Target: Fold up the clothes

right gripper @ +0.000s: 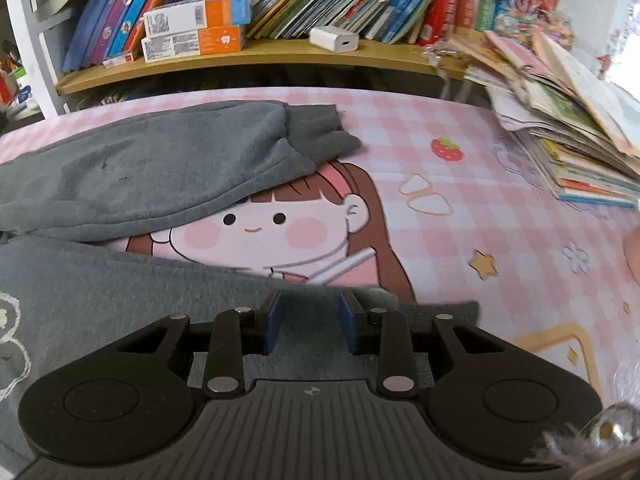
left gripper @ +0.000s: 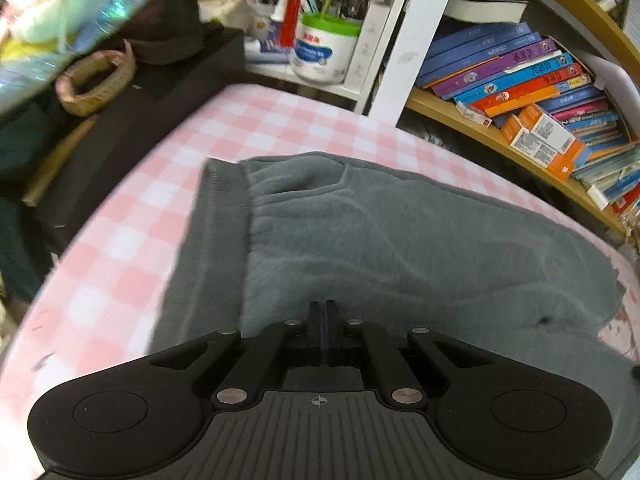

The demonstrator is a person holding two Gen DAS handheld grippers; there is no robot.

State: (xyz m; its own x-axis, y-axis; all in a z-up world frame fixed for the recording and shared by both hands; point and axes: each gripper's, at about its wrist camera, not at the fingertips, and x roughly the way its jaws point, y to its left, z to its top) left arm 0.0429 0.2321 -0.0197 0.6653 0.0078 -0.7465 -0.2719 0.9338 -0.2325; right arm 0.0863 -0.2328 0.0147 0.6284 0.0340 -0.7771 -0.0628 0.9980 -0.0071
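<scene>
Pink checked tablecloth (right gripper: 460, 216), crowded wooden bookshelf (right gripper: 256, 54) behind.

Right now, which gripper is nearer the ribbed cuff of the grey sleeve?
Right, as far as the views show. The right gripper looks across the cartoon tablecloth at the ribbed cuff. The left gripper, shut, hangs over the sweatshirt's ribbed hem; no cuff shows there.
</scene>
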